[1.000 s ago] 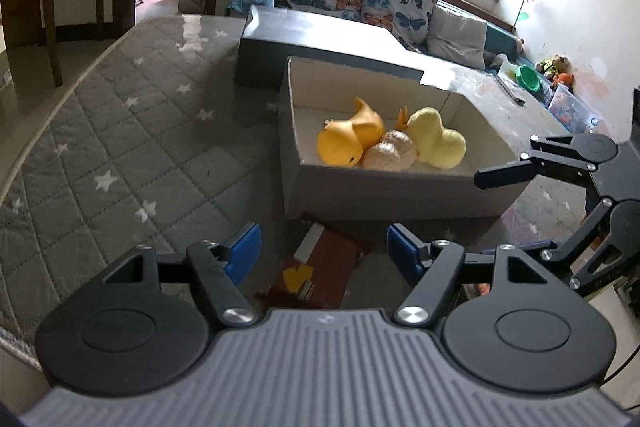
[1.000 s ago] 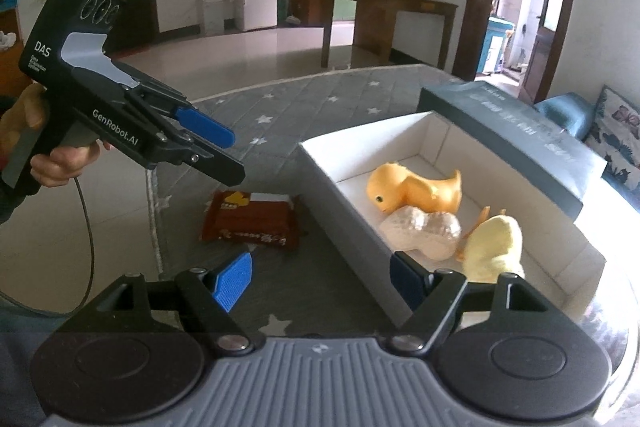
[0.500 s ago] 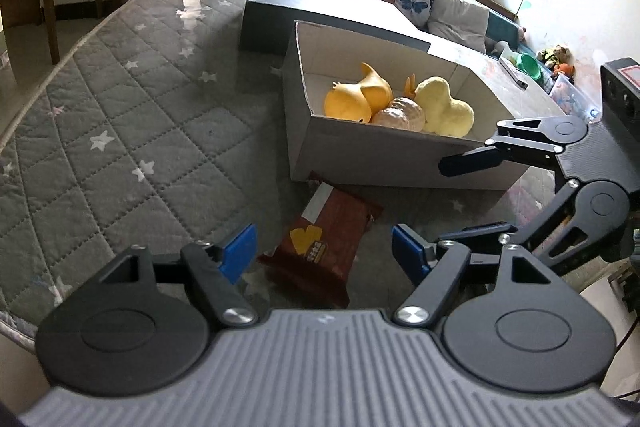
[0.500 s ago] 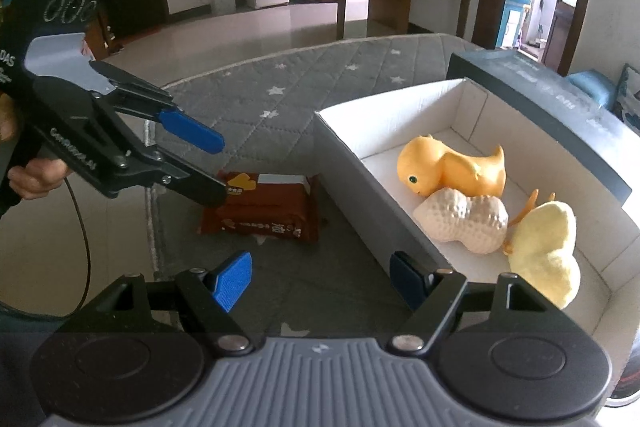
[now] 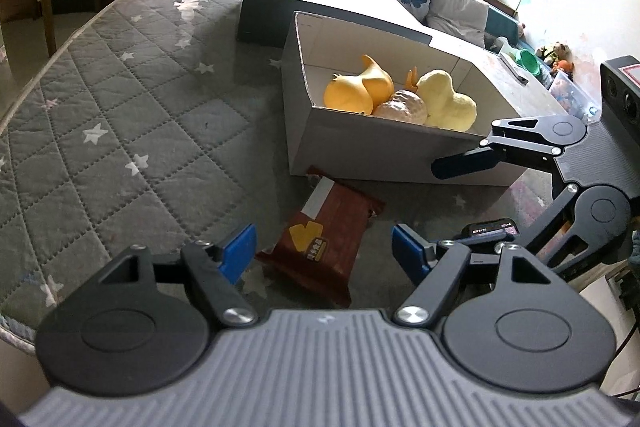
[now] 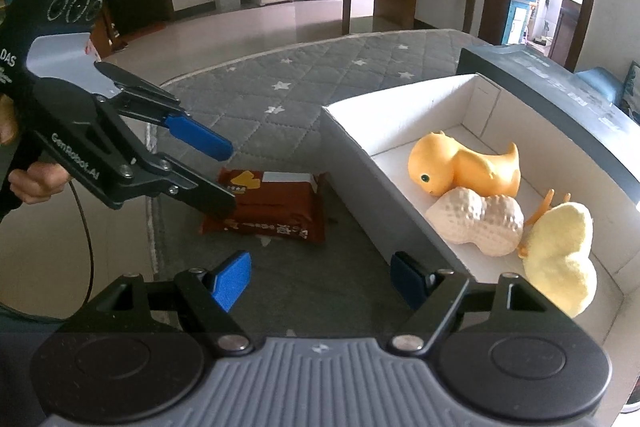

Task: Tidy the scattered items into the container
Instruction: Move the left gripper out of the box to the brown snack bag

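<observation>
A brown snack packet lies flat on the grey quilted tabletop, just in front of the white cardboard box. An orange duck, a peanut toy and a pale yellow duck lie in the box. My left gripper hovers open over the packet's near end, one finger on each side, not touching. My right gripper is open and empty, beside the box's near wall.
A dark box lid lies behind the white box. The quilted cover's rounded edge runs along the left. A hand holds the left gripper's handle, with a cable hanging below. Sofa and wooden table stand beyond.
The left gripper has come lower and closer over the packet and its jaws stand a little wider. The right gripper has sunk toward the table and box.
</observation>
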